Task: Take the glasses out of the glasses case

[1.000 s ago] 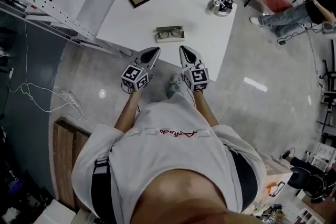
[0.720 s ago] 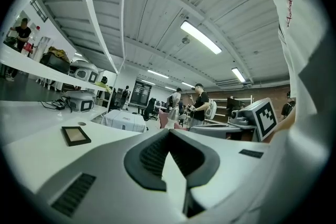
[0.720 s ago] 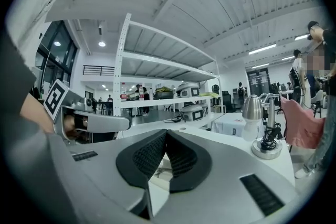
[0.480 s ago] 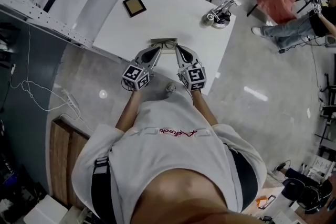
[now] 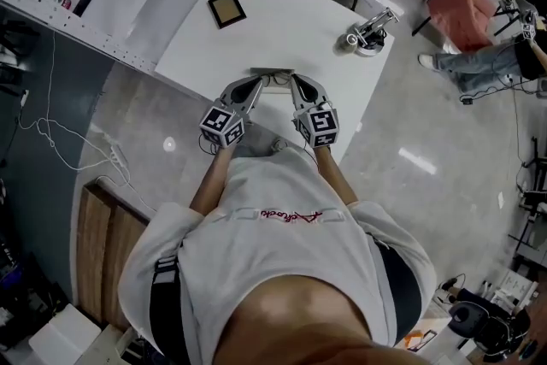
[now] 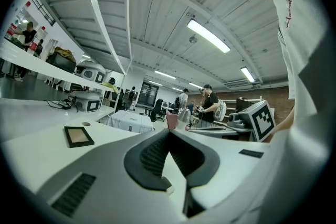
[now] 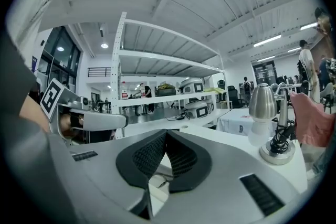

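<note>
The open glasses case (image 5: 273,75) lies near the front edge of the white table (image 5: 308,21), with the dark-framed glasses in it, mostly hidden behind my gripper tips. My left gripper (image 5: 256,83) is shut, its tip at the case's left end. My right gripper (image 5: 296,82) is shut too, its tip at the case's right end. Neither holds anything. In the right gripper view, part of the glasses (image 7: 157,181) shows through the gap under the closed jaws (image 7: 166,134). The left gripper (image 6: 169,131) view shows only bare tabletop ahead.
A small dark picture frame (image 5: 226,8) lies at the table's far left. A metal desk lamp (image 5: 367,34) stands at the far right. White shelving (image 5: 51,4) runs along the left. People sit beyond the table at the upper right.
Both grippers have moved forward from in front of the table edge to the glasses case, one tip at each end. Both stay shut.
</note>
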A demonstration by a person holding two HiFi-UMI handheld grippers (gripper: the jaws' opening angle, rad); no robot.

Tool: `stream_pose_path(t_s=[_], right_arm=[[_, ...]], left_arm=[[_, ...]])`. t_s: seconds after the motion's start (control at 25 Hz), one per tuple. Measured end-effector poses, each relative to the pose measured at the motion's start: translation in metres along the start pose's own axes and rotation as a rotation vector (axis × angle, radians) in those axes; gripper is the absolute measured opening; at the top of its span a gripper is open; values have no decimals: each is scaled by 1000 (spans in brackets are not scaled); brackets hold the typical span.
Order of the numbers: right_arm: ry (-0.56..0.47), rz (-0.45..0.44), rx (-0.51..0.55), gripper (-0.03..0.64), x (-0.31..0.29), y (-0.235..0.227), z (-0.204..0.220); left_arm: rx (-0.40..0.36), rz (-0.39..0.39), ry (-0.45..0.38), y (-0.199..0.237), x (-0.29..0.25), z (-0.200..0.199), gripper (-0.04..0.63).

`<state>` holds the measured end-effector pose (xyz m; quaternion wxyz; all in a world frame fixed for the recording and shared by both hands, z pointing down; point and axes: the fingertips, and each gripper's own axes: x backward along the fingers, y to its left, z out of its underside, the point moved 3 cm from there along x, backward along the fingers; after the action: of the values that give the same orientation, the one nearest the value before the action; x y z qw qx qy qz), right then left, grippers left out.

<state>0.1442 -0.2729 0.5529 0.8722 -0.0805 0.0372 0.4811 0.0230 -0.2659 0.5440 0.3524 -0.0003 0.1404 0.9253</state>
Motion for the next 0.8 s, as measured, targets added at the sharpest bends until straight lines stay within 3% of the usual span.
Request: stream_pose_path(t_s=[0.24,0.52,0.8], right_arm=[[32,-14,19,-5,-23,15,0],[38,41,7,-5,-41,14,-1],[101,90,-40,-5,-45,20,25]], left_arm=[[18,4,-4,27,4,0,26],[34,49,16,48,3,-5,26],[61,67,57,67,9,6,26]])
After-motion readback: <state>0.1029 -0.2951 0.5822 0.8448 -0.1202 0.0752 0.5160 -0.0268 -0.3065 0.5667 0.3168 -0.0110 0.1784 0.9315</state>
